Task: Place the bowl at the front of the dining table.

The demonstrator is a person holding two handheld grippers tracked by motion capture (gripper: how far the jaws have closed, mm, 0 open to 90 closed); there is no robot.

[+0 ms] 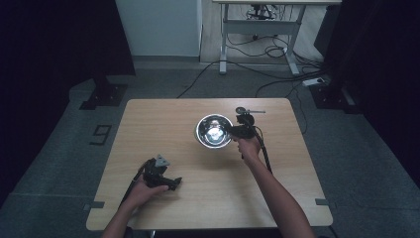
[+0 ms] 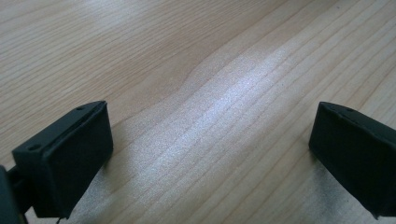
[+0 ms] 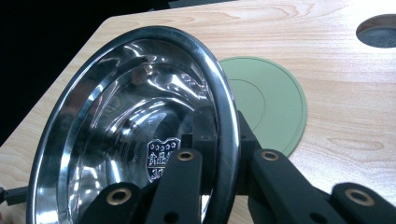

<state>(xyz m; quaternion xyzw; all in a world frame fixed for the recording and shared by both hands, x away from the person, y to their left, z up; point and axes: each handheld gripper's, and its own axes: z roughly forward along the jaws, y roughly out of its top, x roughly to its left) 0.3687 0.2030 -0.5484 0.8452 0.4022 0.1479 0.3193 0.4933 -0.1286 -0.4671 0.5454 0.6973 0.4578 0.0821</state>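
A shiny steel bowl (image 1: 214, 131) sits near the middle of the wooden table (image 1: 148, 124). My right gripper (image 1: 230, 130) reaches its right edge from the side. In the right gripper view the bowl (image 3: 126, 130) is tipped up, and the right gripper (image 3: 219, 126) is shut on its rim, one jaw inside and one outside. A round green mat (image 3: 271, 102) lies flat on the table just behind the bowl. My left gripper (image 1: 174, 183) rests low at the table's front left, held in a hand. In its own view the left gripper (image 2: 210, 158) is open over bare wood.
A small grey object with a thin handle (image 1: 250, 111) lies just behind the right gripper. A dark round spot (image 3: 378, 30) marks the tabletop beyond the mat. Around the table are dark floor, a desk frame (image 1: 257, 29) and cables at the back.
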